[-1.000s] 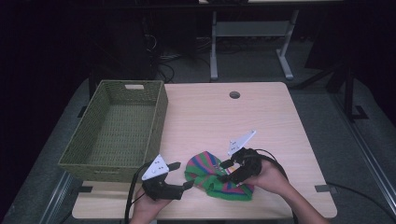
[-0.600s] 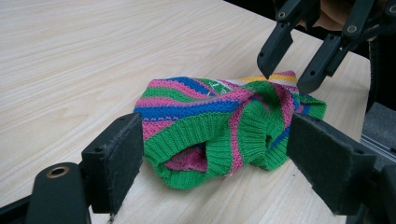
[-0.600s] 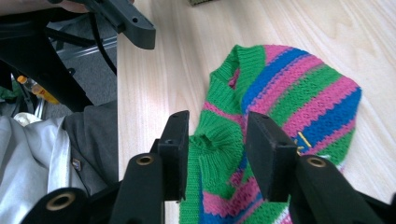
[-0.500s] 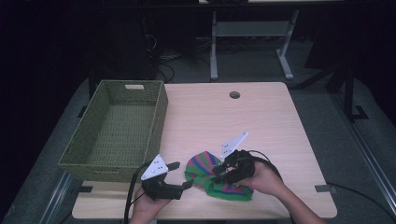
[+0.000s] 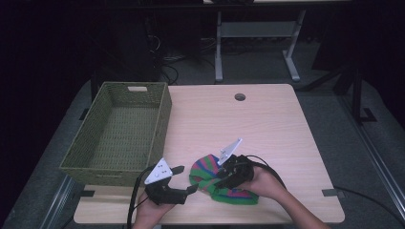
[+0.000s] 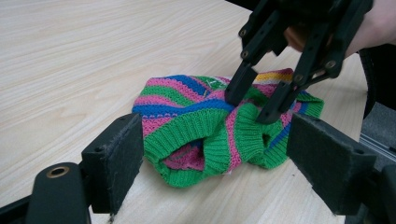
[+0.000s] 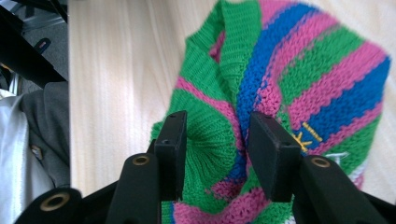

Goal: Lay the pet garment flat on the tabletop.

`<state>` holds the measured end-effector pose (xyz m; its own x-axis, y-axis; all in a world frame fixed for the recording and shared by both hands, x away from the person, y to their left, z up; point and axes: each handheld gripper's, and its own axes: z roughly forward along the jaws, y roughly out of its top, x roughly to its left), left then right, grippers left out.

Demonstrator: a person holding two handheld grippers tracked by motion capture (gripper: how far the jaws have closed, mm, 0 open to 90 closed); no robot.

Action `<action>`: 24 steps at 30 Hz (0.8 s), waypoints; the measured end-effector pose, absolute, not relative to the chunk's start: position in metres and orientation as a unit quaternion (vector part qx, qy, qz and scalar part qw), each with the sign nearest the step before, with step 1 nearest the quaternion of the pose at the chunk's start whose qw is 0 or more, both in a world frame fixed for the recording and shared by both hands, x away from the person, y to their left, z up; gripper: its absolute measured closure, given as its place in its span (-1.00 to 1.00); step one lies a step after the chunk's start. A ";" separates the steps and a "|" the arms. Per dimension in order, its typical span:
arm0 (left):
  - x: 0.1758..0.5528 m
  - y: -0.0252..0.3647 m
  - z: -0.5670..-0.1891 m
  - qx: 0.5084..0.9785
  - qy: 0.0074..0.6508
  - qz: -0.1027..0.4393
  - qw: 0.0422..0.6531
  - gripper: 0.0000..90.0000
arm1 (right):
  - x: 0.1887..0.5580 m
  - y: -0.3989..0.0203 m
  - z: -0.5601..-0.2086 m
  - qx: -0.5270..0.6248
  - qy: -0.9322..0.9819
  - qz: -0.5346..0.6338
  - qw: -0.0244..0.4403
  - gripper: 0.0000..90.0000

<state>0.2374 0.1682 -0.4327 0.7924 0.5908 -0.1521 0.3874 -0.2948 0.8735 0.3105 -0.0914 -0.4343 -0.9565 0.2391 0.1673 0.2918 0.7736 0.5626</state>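
1. One striped knitted garment (image 5: 224, 183) in green, pink and blue wool lies crumpled on the near part of the pale wooden counter (image 5: 267, 124), between the two hands.
2. One woven olive-green rectangular basket (image 5: 122, 133) stands on the counter's left side, well apart from the garment.
3. There are two black tongs, one in each hand, and each carries one grey three-cornered plate.
4. The right tongs (image 5: 220, 180) point down into the top of the garment. In the right gripper view a raised fold of green ribbing and blue stripe sits between the two pads (image 7: 268, 154). The jaws have just been opening a little after closing, and stand about half apart. Whether the pads press on the fold I cannot tell.
5. The left tongs (image 5: 187, 180) rest low at the garment's left edge, jaws wide apart. In the left gripper view the garment lies ahead of them, between the two pads (image 6: 119, 161) but touching neither.
6. One small yellow embroidered mark (image 7: 306, 133) shows on a blue stripe; its letters are too small to read.
7. One round cable hole (image 5: 239, 97) sits near the counter's far edge.
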 end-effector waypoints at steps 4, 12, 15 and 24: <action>0.237 0.168 -0.432 0.798 0.306 0.100 0.509 -0.59 | 0.311 -0.089 -0.443 -0.143 -0.942 -0.299 0.045 0.27; 0.237 0.167 -0.433 0.800 0.306 0.100 0.507 -0.59 | 0.310 -0.090 -0.446 -0.144 -0.942 -0.301 0.023 0.56; 0.238 0.168 -0.433 0.800 0.307 0.099 0.506 -0.59 | 0.311 -0.091 -0.445 -0.149 -0.942 -0.299 0.023 0.69; 0.239 0.170 -0.433 0.799 0.310 0.097 0.507 -0.59 | 0.313 -0.095 -0.438 -0.148 -0.938 -0.312 0.034 0.84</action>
<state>0.2386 0.1698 -0.4331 0.7889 0.5933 -0.1603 0.3976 -0.2939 0.8692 0.3127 -0.0953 -0.4376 -0.9538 0.2570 0.1555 0.2990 0.7614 0.5753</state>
